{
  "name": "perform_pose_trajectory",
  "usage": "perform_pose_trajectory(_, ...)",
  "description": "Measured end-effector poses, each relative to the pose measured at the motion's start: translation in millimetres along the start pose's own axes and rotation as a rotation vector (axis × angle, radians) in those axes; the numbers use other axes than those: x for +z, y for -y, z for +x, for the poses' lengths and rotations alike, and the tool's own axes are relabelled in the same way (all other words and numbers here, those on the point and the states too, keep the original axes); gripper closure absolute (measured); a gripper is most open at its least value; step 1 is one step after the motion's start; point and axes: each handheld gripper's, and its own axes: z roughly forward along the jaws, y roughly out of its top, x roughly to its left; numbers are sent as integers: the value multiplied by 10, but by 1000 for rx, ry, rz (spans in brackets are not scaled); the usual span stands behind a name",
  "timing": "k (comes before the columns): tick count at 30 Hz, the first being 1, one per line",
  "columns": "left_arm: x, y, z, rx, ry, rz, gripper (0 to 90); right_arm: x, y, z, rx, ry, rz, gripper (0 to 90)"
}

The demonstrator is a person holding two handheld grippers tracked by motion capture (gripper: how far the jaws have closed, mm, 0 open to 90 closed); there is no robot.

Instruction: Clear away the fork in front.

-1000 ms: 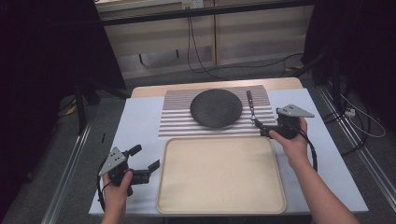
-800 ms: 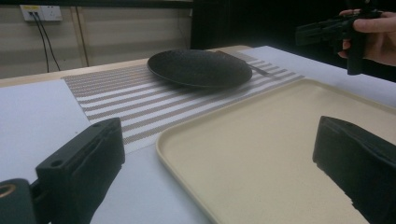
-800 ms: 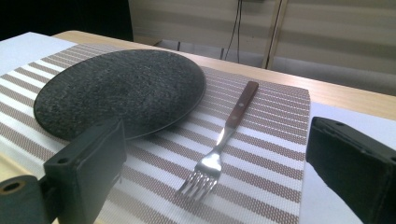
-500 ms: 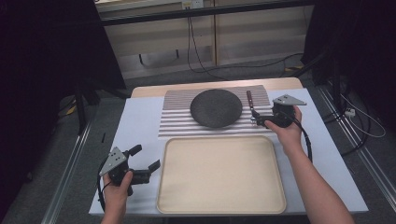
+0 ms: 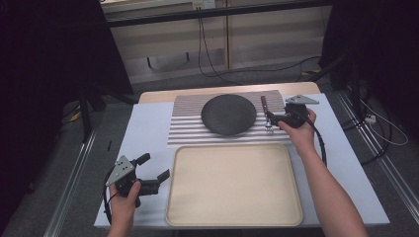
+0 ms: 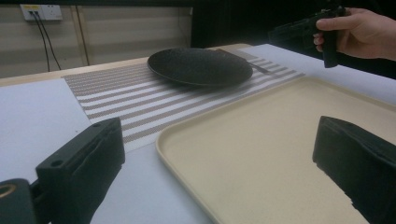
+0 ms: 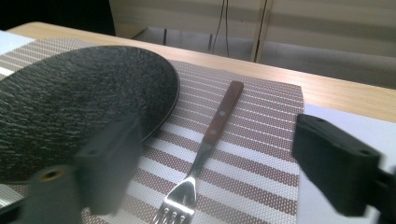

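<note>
Right gripper (image 5: 271, 120) has moved left to my fork (image 7: 205, 144), jaws apart either side; pickup looks next; left gripper (image 5: 155, 179) rests, jaws apart, beside the tray (image 5: 232, 217).

fork (image 7: 205, 140): shiny metal tines, smooth brown wooden handle | plate (image 7: 70, 107): black, rough pebbled matt | placemat (image 7: 252, 158): woven striped cloth | tray (image 5: 232, 185): smooth matt cream plastic
</note>
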Motion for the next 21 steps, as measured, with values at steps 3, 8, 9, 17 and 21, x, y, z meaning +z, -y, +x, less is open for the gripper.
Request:
perform_pose_trajectory(3,4,3,-7,-2,4,1,25,27,-7,0,-5,-3,16,281)
perform_pose_trajectory(8,8,4,-14,5,3,2,26,138,22,-29,2,-15,74,460)
perform_pose_trajectory(9,8,4,-16,6,2,3,26,138,22,-29,2,-15,74,460)
perform_pose_trajectory(17,4,6,-21,12,-3,14,26,342,50,-44,14,-20,151,548)
perform_pose_trajectory(21,8,11,-32,8,-4,15,26,460,24,-31,29,-19,170,605)
